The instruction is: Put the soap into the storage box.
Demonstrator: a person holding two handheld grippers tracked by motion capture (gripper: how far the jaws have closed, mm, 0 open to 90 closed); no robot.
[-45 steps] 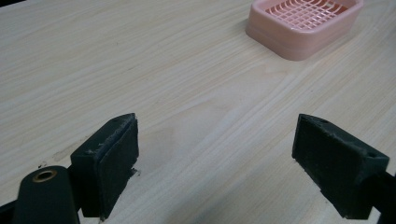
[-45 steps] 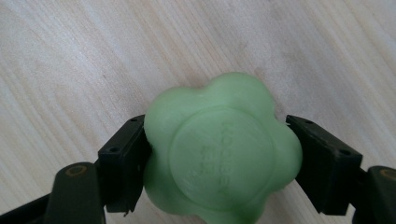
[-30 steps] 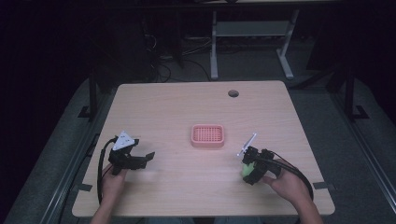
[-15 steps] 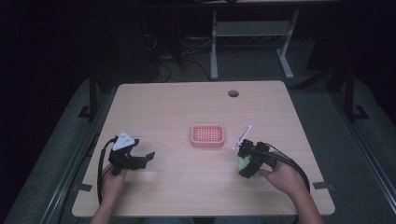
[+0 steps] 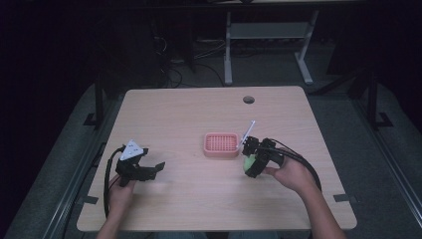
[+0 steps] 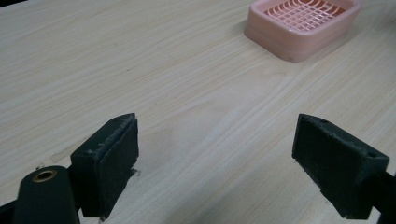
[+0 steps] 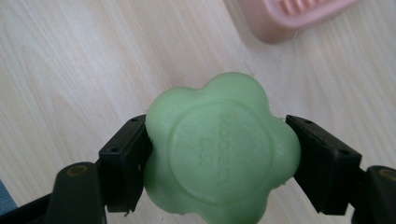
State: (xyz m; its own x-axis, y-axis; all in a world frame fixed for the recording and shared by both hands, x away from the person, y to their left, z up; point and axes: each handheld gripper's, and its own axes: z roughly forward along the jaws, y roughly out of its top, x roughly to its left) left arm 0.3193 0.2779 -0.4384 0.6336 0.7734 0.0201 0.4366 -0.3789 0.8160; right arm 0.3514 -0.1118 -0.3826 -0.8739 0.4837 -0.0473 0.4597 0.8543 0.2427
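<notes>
High view, left to right. The left gripper (image 5: 158, 167) is seen at the lower left of the wooden table (image 5: 189, 114), held by a hand (image 5: 121, 191) entering from the bottom edge; its jaws are spread wide with nothing between them, as confirmed in the left gripper view, where bare tabletop lies between the two black pads (image 6: 109, 163). A pink slatted soap dish (image 5: 222, 145) is placed near the centre of the frame, well apart from the left gripper and at the upper right of the left gripper view. Just right of the dish, the right gripper (image 5: 247, 163) is clamped on a green flower-shaped soap (image 5: 248, 162). In the right gripper view the soap (image 7: 219, 149) is squeezed between both jaws at centre frame, with raised lettering too blurred to be read; whether it touches the table cannot be told. The dish corner (image 7: 289, 16) is seen at the upper right.
</notes>
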